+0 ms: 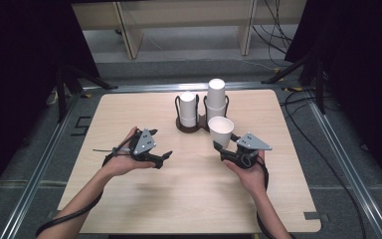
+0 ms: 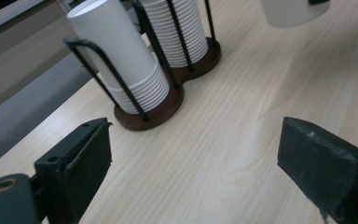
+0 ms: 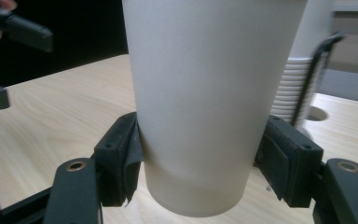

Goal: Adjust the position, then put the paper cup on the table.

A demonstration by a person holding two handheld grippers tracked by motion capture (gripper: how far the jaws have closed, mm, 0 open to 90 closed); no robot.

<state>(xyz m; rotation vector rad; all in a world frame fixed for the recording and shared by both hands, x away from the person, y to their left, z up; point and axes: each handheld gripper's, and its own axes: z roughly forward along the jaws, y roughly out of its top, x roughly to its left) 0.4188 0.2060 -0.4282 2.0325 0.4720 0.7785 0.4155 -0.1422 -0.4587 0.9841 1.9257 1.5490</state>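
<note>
— What fills the middle of the high view?

— The pale wooden bench (image 1: 189, 194), and at its upper centre a dark double cup holder (image 1: 189, 127) with two stacks of white cups: a shorter stack (image 1: 188, 108) on the left and a taller stack (image 1: 216, 97) on the right.

— And the hands?

— Both come in from the bottom edge. The right gripper (image 1: 219, 147) sits right of centre, its fingers clamped on a single white paper cup (image 1: 221, 130) just below and in front of the taller stack, mouth up. In the right gripper view the cup (image 3: 205, 102) stands upright between the two pads, which press on its lower wall from either side, and its base hangs clear above the bench.

— The other one?

— The left gripper (image 1: 166, 155) is left of centre, well apart from the cup. In the left gripper view its fingers (image 2: 81, 161) stand wide with nothing between them — only bare bench, the holder beyond at upper left.
</note>
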